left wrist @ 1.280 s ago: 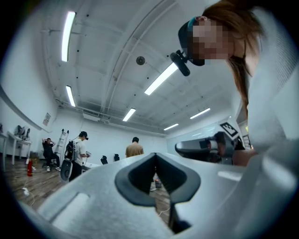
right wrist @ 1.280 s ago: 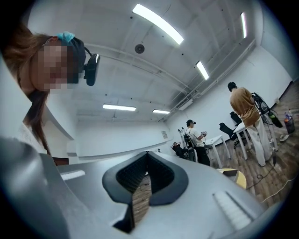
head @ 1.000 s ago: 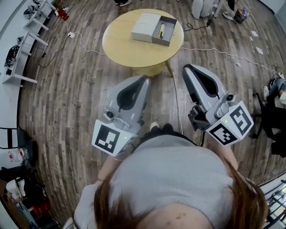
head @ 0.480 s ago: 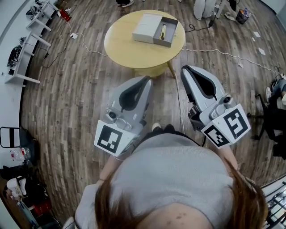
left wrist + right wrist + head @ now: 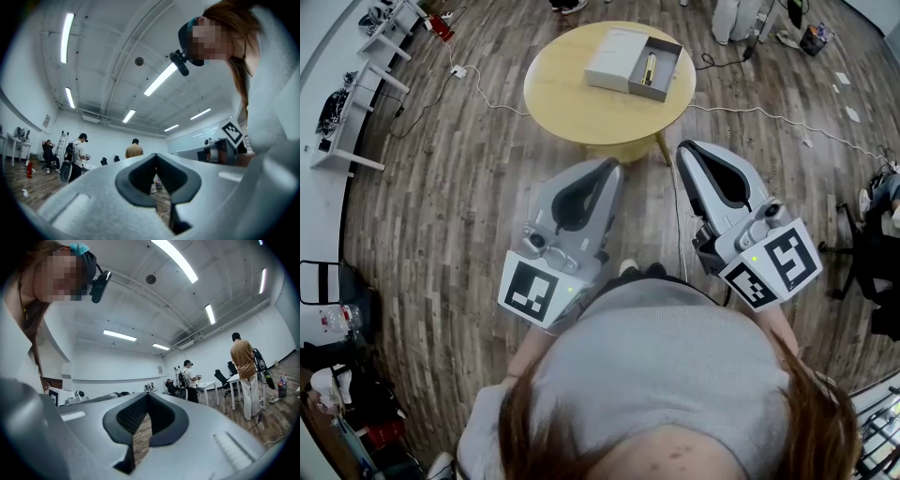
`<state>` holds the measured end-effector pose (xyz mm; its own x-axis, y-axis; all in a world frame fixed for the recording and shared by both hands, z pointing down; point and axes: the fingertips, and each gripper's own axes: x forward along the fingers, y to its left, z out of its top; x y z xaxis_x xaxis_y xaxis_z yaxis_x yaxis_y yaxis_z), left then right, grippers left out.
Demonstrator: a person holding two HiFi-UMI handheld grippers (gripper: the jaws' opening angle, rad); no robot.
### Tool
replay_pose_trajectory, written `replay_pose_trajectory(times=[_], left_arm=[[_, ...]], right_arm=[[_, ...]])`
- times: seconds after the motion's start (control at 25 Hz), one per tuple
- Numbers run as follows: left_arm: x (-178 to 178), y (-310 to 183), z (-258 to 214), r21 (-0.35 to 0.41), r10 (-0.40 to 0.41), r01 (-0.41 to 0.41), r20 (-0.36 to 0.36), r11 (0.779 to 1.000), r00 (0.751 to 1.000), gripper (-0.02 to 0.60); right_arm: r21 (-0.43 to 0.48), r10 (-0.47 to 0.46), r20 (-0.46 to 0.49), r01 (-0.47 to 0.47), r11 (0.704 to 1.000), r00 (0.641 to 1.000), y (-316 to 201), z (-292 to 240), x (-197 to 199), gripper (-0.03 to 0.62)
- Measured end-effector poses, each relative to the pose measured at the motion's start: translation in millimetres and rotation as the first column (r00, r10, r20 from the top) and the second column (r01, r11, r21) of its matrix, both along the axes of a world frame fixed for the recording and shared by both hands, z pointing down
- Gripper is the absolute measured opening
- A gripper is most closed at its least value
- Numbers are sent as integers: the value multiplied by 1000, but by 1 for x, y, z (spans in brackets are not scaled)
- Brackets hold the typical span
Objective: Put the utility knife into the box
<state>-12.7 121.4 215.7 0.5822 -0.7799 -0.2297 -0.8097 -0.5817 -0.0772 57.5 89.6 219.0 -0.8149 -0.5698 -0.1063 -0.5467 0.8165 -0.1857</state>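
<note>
Slim yellowish utility knife [image 5: 651,65] lies inside the dark right-hand tray of the open pale grey flat box [image 5: 667,69], on the far part of the round yellow wooden surface [image 5: 572,108]. Knife's long axis runs near-to-far along the tray; blade end too small to tell. Left gripper [image 5: 614,167] and right gripper [image 5: 682,148] side by side, near, well apart from the box, over wood-plank floor [image 5: 441,206]. Both sets of jaws closed, nothing between them

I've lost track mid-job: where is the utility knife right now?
In the head view, top centre: the utility knife lies in the right half of the open box on the round table.
</note>
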Motion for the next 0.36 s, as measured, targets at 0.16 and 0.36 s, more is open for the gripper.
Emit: replay_pose_trajectory(times=[0.16,0.36], left_arm=[[-1,0,0,3,4,-4,11,1000,1000,2],[-3,-4,4,-19,3,-3,0,1000,1000,2]], right_arm=[[-1,-7,0,7,1000,1000,-1,0,-5,3],[-15,-23,-1,23,1000,1000,-2,5,-13,3]])
